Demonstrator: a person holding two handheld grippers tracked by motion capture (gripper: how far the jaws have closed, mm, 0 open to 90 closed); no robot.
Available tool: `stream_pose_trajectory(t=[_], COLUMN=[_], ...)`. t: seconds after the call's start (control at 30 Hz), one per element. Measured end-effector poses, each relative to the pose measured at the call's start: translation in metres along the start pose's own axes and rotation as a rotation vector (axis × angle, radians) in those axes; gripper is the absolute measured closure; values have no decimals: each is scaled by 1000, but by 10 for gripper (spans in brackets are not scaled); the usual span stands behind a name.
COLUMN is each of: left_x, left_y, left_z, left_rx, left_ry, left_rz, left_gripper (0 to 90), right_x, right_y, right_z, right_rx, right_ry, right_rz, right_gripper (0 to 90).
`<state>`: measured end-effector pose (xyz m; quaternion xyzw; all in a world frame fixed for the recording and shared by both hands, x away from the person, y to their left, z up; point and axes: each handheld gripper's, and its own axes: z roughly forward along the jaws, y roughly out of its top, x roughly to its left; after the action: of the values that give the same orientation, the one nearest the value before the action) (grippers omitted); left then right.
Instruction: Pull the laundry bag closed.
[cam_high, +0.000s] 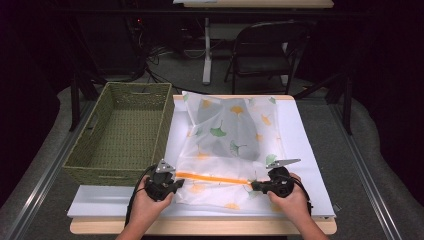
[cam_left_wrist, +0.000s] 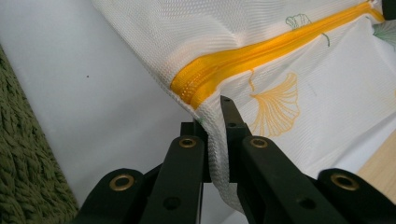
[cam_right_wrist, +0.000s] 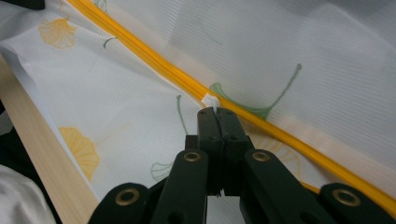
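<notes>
A white mesh bag printed with orange and green leaves lies on the white board, with something dark inside its far half. An orange zipper runs across its near end. My left gripper is shut on the bag's left corner, and in the left gripper view the fabric is pinched between the jaws just below the zipper's end. My right gripper sits at the zipper's right part. In the right gripper view its jaws are shut on a small white pull tab beside the zipper.
A green woven basket stands at the board's left edge, close to my left hand. The wooden table edge runs along the front. A folding chair and a table leg stand on the floor beyond.
</notes>
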<state>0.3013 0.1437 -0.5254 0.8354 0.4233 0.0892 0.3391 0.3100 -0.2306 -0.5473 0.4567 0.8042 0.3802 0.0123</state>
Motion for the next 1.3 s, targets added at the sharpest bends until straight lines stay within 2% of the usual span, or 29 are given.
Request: stream_pose_trajectory(t=[0.4,0.63,0.67,0.83,0.97,1.07,1.1,1.3], left_x=[2,2,2,0,2,4,4,2], left_y=[-1,-1,-1,-1,-1,-3,-3,-3], left_z=[1,1,1,2,2,1,1,2], left_rx=[3,11,11,6,14,13,13,15], left_ry=[1,-2,-2,2,-2,1,1,8], left_rz=[-17,-11,-11,-19,-6,-16,-16,-16], left_gripper=[893,892,892,892,891,891,891,891], right_x=[-14,-16,-26,-30,-33,-35,-45,-45], right_y=[-7,-8,-16,-19,-21,-23,-31,-31], right_z=[-15,-16,-27,-31,-36,-39,-50,-50], right_rx=[-23,-30,-42,-49,-53,-59,-64,-64], right_ry=[-37,-35,-59,-72,-86,-101,-154,-154], right_rz=[36,42,63,70,82,87,111,111], right_gripper=[898,898,898,898,898,898,898,898])
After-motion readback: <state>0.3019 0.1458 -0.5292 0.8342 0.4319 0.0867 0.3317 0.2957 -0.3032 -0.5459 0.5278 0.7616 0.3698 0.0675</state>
